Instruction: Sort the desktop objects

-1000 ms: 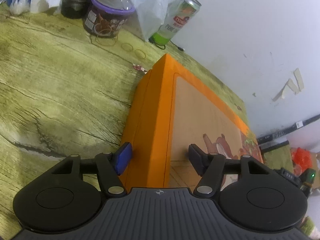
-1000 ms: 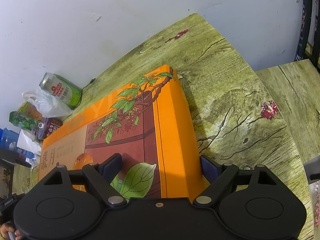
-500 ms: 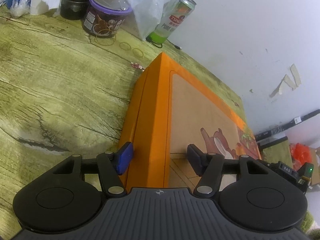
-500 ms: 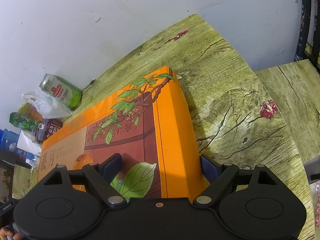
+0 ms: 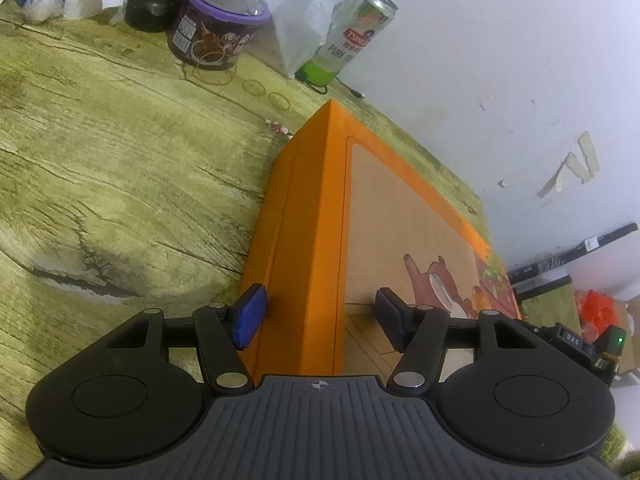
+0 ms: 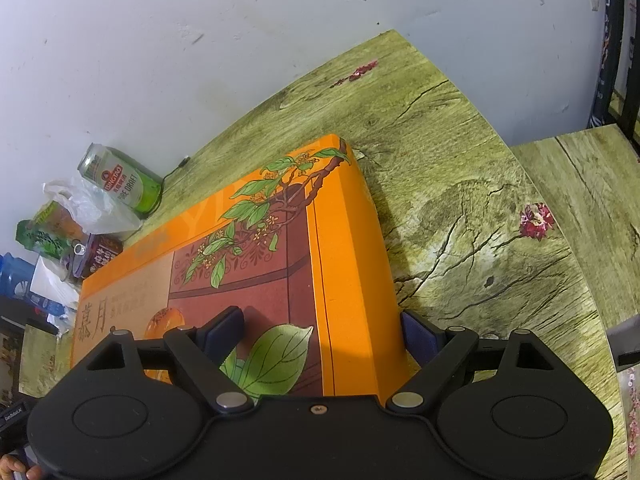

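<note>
i'm holding both claws over the big orange box [image 5: 400, 208], which lies flat on the green wood-grain desk [image 5: 120, 160] with its long back edge close to the white wall [image 5: 500, 60]. my left claw [image 5: 320, 318] straddles the box's left end: its blue left pad [image 5: 250, 316] sits down beside the orange side wall, so close that i cannot tell whether it touches, and its other pad [image 5: 390, 320] hangs over the tan panel of the lid. its jaws stand apart and have just eased a touch wider; nothing is squeezed between them, since only the box's edge runs through the gap. my right claw [image 6: 324, 336] does the same at the other end of the box [image 6: 256, 272], one pad over the printed leaf on the lid and the other pad [image 6: 416, 336] outside the right side wall, low by the desk [image 6: 460, 200]; these jaws are spread wide and clamp nothing. both claws tilt downward at the box. off beyond the box's far left corner stands the clutter: a green beer can [image 5: 352, 40] by the wall, a crumpled clear plastic bag [image 5: 296, 12] just beside it, a brown tub with a purple lid [image 5: 216, 32], a dark jar [image 5: 156, 0] behind that, and a few rubber bands [image 5: 256, 87] lying loose on the desk between the tub and the box. from the right view the can [image 6: 120, 184] shows well apart from the box.
</note>
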The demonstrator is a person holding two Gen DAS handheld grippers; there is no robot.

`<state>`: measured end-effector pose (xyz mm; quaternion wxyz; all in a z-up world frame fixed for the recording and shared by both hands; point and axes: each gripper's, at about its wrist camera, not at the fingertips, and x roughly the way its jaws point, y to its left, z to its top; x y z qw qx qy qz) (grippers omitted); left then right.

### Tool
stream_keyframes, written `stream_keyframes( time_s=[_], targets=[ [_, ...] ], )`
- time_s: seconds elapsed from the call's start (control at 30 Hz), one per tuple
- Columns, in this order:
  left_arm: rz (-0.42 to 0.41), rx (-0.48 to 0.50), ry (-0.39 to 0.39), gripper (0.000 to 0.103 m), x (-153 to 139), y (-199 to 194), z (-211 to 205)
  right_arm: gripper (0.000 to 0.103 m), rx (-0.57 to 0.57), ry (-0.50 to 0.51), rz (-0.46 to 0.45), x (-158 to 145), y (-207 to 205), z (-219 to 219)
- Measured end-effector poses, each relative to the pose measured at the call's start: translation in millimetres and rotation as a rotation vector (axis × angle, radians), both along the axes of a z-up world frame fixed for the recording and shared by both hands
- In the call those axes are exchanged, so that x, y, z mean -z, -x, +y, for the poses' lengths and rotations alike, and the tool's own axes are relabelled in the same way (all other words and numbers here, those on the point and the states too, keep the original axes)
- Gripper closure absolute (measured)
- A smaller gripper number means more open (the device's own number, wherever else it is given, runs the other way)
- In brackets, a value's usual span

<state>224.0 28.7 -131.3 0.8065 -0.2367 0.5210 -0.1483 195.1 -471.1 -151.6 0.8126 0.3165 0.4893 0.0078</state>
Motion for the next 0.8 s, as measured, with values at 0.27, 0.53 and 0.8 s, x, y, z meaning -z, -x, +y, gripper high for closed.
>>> stream_keyframes(
  time_s=[0.27, 0.53, 0.8],
  targets=[
    [-0.011, -0.004, -0.001, 0.039, 2.9, 2.2, 0.5, 0.018, 0.0, 0.008, -0.005, 1.1, -0.5, 1.0],
    [-0.018, -0.004, -0.02, 0.037, -1.1, 1.9, 1.1, 0.016, 0.006, -0.001, 0.0, 1.3, -1.0, 0.8],
    [-0.029, -0.035, -0.035, 0.037, -5.9, 3.0, 8.2, 0.016, 0.019, -0.01, -0.002, -0.1, -0.2, -1.4]
  ],
)
